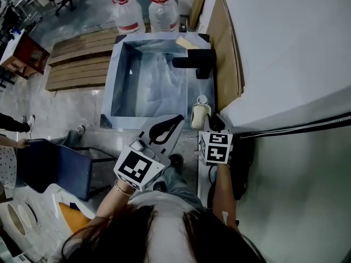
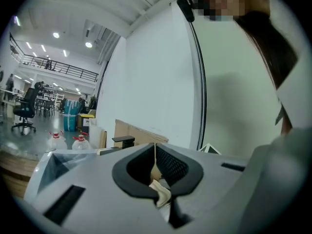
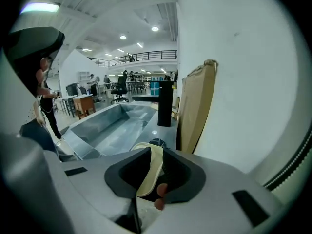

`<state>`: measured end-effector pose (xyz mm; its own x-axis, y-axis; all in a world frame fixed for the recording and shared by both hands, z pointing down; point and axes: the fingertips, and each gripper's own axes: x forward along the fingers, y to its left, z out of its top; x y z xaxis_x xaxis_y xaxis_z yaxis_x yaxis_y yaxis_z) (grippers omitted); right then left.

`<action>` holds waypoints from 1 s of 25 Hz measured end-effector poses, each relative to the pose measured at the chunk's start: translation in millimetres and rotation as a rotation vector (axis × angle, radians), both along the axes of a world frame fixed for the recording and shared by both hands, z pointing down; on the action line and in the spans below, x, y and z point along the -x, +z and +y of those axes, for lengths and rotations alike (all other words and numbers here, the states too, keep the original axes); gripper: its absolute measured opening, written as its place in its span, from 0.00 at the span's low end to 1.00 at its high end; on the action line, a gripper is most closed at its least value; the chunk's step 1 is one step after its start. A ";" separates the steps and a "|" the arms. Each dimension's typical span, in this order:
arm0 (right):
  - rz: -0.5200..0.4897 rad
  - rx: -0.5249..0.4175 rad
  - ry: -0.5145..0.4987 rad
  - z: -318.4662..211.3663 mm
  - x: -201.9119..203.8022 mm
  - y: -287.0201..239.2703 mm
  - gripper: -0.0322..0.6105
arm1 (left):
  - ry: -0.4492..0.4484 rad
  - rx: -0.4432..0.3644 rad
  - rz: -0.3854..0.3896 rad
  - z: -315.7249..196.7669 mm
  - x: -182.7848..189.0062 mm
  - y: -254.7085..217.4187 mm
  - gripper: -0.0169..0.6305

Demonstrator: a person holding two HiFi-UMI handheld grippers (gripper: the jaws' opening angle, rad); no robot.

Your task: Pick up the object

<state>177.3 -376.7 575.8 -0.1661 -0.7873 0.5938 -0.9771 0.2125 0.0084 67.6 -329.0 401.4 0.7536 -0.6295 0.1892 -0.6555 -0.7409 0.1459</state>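
A cream-coloured, dish-like object [image 1: 199, 115] lies on the sink's right ledge. My right gripper [image 1: 211, 123] is at its right side. In the right gripper view the object's cream rim [image 3: 148, 167] runs up between the jaws, which stand closed against it, so the right gripper [image 3: 155, 155] is shut on it. My left gripper [image 1: 176, 119] hangs over the sink's near right corner, pointing toward the object. Its jaws meet in a thin line, so the left gripper [image 2: 155, 150] is shut with nothing held. A bit of cream [image 2: 160, 189] shows through its opening.
A steel sink [image 1: 118, 81] with a black faucet [image 1: 197, 62] fills the middle. A small round cap [image 1: 202, 99] sits on the ledge beyond the object. Cardboard sheets [image 1: 225, 48] lean on the white wall at right. Two water bottles [image 1: 129, 12], wooden pallets [image 1: 82, 59] and a blue chair [image 1: 52, 169] stand around.
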 end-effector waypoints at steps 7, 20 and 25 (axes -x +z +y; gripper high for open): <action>-0.010 0.082 0.031 -7.8 -3.9 32.6 0.17 | -0.001 0.026 -0.013 -15.1 1.6 11.6 0.04; -0.039 0.180 0.090 -15.8 -12.0 57.0 0.17 | 0.008 0.018 -0.033 -26.2 4.5 24.1 0.04; -0.081 0.194 0.113 -16.6 -11.9 57.2 0.12 | -0.021 0.069 -0.029 -23.3 8.4 28.0 0.04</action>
